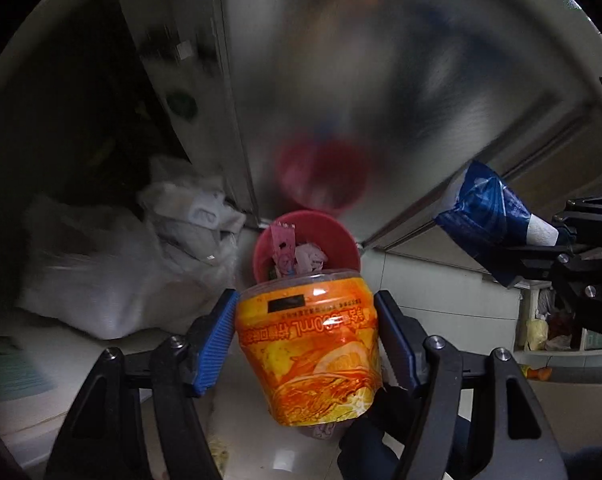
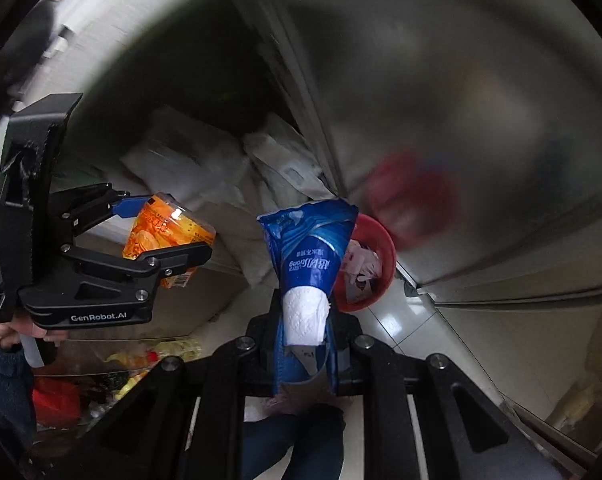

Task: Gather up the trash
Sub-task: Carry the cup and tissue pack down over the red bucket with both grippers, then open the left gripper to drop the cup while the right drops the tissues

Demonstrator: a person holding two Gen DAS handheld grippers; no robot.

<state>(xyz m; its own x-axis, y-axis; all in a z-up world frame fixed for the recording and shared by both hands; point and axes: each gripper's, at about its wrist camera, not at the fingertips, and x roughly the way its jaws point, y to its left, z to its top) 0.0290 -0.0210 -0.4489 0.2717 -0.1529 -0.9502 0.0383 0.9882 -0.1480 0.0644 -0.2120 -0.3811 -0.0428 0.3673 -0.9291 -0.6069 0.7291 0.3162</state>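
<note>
My left gripper [image 1: 307, 330] is shut on a crumpled orange drink bottle [image 1: 309, 356] and holds it in the air, just in front of a red trash bin [image 1: 343, 236] that has paper scraps in it. The bottle also shows in the right wrist view [image 2: 161, 232], with the left gripper [image 2: 169, 232] around it. My right gripper [image 2: 305, 344] is shut on a blue tissue wrapper with a white paper roll inside [image 2: 307, 264], held up next to the red bin [image 2: 381, 248]. The wrapper shows at the right of the left wrist view [image 1: 489, 220].
White plastic bags [image 1: 113, 264] lie piled on the floor left of the bin. A brushed metal fridge door [image 1: 381, 80] stands right behind the bin and reflects it. The floor is pale tile [image 2: 441, 340]. Shelves with clutter show at the far right [image 1: 549, 328].
</note>
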